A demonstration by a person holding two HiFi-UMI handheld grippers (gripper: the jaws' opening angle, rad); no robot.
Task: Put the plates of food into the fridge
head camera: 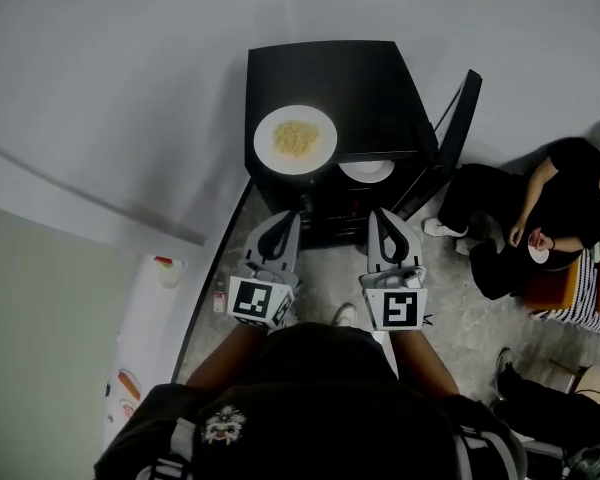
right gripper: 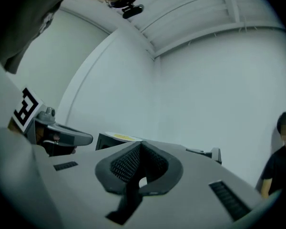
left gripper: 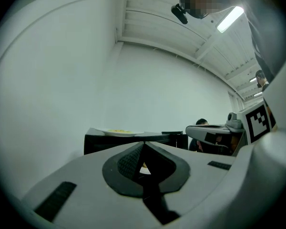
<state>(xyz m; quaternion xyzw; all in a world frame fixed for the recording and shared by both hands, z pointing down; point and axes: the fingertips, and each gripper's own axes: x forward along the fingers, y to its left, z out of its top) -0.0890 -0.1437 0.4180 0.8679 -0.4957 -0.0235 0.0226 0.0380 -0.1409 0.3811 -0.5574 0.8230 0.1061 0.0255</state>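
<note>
A small black fridge stands against the wall with its door swung open to the right. On its top lies a white plate of yellow noodles, also seen side-on as the plate and as the plate. A second white plate sits on a shelf inside. My left gripper and right gripper hover side by side in front of the fridge, both shut with nothing between the jaws. The left gripper and the right gripper point at the fridge.
A person in black sits on the floor to the right of the open door, beside an orange seat. A white counter with a small cup runs along my left. A small bottle stands on the floor.
</note>
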